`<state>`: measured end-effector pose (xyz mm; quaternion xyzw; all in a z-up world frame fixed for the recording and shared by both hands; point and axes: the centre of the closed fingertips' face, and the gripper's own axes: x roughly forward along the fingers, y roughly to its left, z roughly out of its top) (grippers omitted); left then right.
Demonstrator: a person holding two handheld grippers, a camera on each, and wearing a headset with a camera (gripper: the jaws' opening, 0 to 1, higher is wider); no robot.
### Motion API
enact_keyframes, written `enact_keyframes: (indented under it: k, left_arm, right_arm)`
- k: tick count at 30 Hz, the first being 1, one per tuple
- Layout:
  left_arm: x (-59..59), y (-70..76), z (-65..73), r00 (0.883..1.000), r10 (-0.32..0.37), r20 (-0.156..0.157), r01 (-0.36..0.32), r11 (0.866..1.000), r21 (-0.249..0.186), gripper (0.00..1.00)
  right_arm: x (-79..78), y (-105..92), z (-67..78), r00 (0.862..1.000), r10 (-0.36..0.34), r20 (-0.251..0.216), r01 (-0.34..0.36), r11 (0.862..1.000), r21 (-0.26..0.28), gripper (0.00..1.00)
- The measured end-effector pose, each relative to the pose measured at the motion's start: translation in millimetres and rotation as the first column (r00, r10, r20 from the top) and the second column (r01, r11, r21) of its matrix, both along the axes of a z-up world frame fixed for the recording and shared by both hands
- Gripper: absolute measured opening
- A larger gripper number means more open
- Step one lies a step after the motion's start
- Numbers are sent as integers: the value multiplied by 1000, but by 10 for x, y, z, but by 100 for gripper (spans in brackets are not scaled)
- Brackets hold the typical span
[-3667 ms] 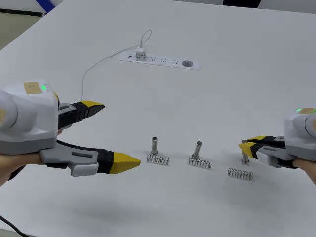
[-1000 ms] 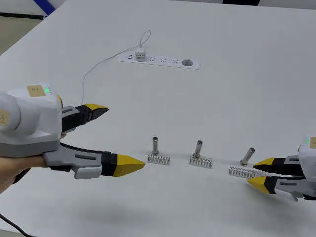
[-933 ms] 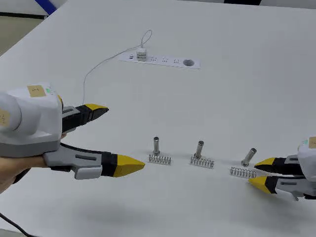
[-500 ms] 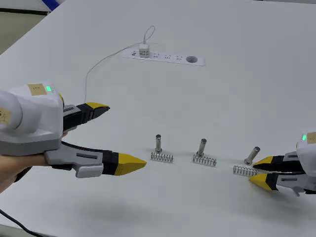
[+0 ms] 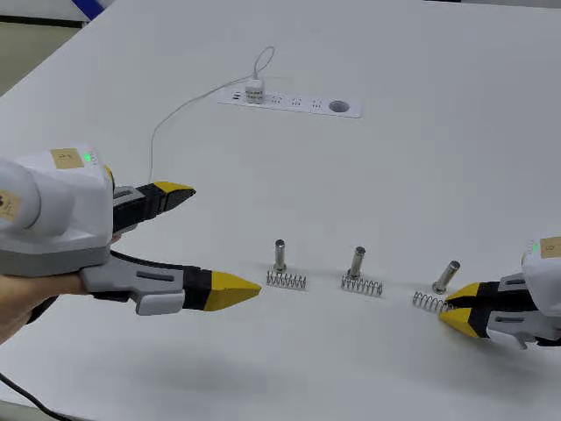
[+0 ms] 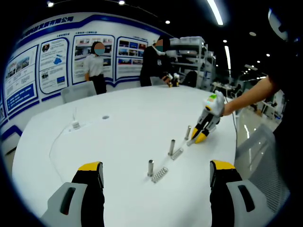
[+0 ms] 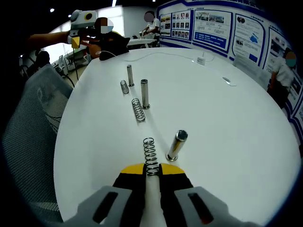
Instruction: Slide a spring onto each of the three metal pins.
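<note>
One spring (image 7: 150,152) tight in right gripper (image 7: 151,170), pin (image 7: 176,145) alongside — left gripper (image 6: 156,166) wide, empty.

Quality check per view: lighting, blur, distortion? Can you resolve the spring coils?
Head view: soft even light, faint shadows, sharp; springs small but coils readable. Left gripper view: heavy fisheye bend, ceiling lights blown out. Right gripper view: same bend, nearest spring crisp at the right tongs.
</note>
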<state>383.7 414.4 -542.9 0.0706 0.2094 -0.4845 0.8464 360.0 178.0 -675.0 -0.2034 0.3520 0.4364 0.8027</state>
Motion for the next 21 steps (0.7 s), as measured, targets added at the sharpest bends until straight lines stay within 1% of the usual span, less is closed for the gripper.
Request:
enact_keyframes:
  k: [3,8,12,15,21]
  left_arm:
    - [-12,-1,1,1000,-4,1,4,1000,1,95]
    - [-18,-8,30,1000,-5,7,5,1000,-8,95]
    - [-21,-24,57,1000,-9,14,10,1000,-16,95]
    - [-27,-45,75,1000,-15,19,15,1000,-21,95]
    - [-69,-126,98,999,-40,24,40,999,-29,94]
  right_arm:
    - [-17,0,15,1000,1,3,-1,1000,-12,11]
    - [-42,22,107,1000,-9,4,9,1000,12,11]
    - [-83,51,231,1000,7,8,-7,999,35,10]
    - [-95,43,312,1000,12,15,-13,999,35,10]
    - [-83,31,501,999,12,50,-13,999,35,10]
